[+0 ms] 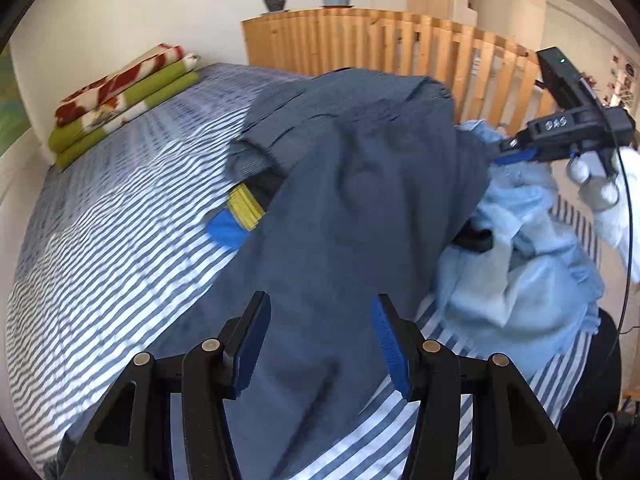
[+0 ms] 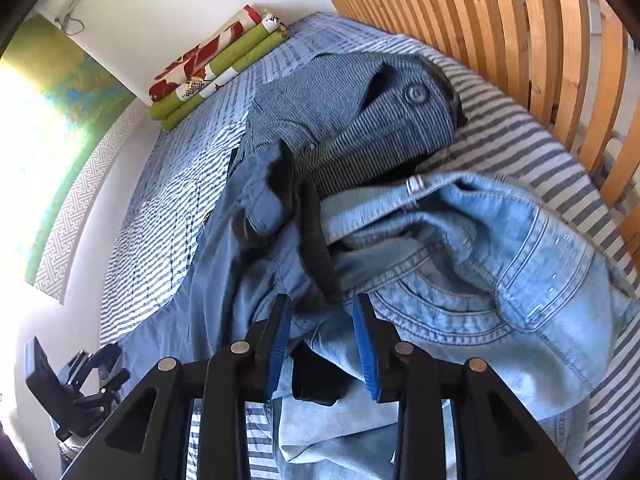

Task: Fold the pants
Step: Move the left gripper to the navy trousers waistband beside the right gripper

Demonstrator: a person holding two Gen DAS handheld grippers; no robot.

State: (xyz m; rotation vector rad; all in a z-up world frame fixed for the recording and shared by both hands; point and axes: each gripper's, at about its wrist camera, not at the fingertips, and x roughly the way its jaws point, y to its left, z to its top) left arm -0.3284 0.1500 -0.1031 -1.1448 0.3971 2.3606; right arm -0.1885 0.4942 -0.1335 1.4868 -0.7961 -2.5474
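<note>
A pile of pants lay heaped on a striped bedsheet (image 2: pixel 520 136) beside a slatted wooden headboard (image 2: pixel 500 28) — dark blue pants (image 1: pixel 352 184) draped toward the left gripper (image 1: pixel 320 344), pale blue jeans (image 2: pixel 480 264) bunched under the right gripper (image 2: pixel 322 336). Both grippers hovered over the cloth with fingers parted and nothing between the pads, the left wider than the right. Folded blankets (image 2: pixel 216 68) sat stacked at the far corner by the wall, well apart from the pile
</note>
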